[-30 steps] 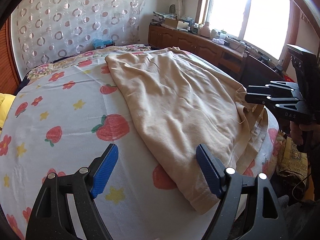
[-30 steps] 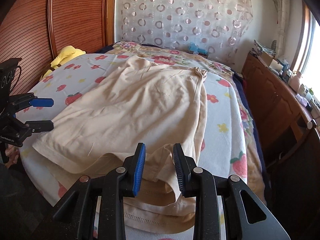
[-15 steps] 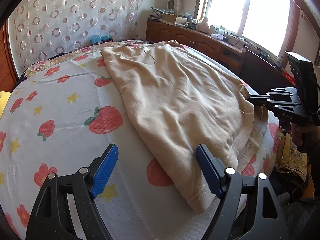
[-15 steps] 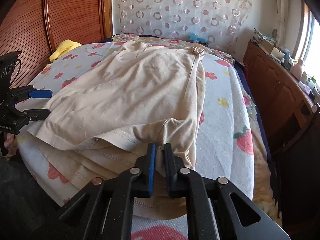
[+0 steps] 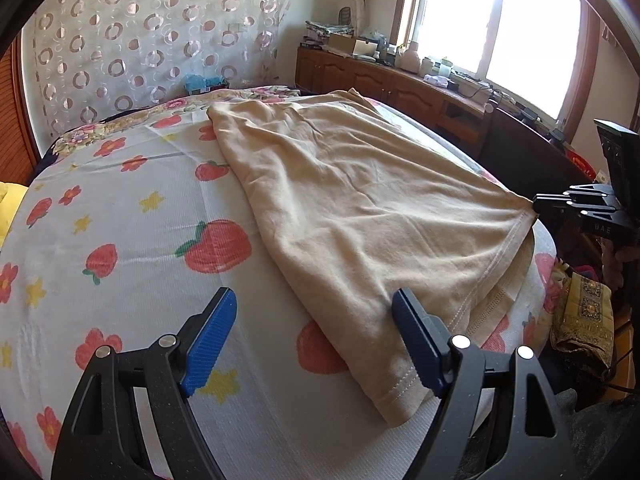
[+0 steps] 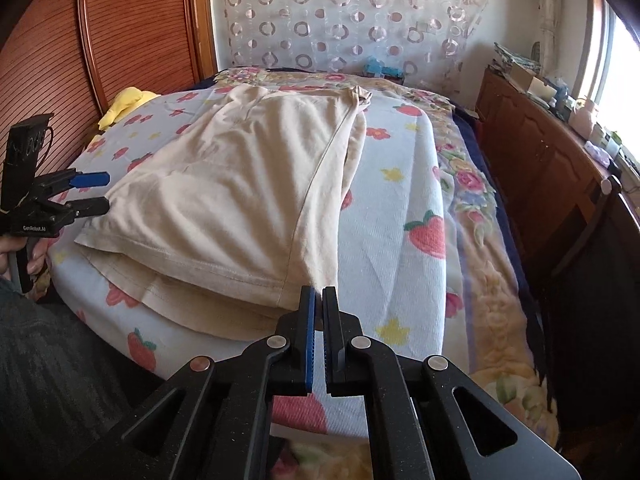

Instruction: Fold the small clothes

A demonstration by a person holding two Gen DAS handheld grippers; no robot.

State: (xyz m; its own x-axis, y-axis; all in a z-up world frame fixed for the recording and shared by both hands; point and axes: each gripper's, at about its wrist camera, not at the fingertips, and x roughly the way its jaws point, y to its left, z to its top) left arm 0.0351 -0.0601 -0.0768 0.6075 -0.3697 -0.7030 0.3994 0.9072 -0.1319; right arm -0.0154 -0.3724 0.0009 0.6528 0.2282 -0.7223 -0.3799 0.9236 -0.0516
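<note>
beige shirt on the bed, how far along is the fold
Done: the beige shirt lies on the strawberry sheet with one layer already folded over another; two hems show stacked at the near edge. In hand: the right gripper is shut on the near hem corner, pulling it taut, while the left gripper hangs open by the opposite corner, gripping nothing. Left: the left grasp, further folds down to a compact bundle.

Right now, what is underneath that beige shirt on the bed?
The beige shirt lies on a strawberry-print bedspread. At its near hem a second layer of the shirt's own cloth peeks out; anything else beneath stays covered.
</note>
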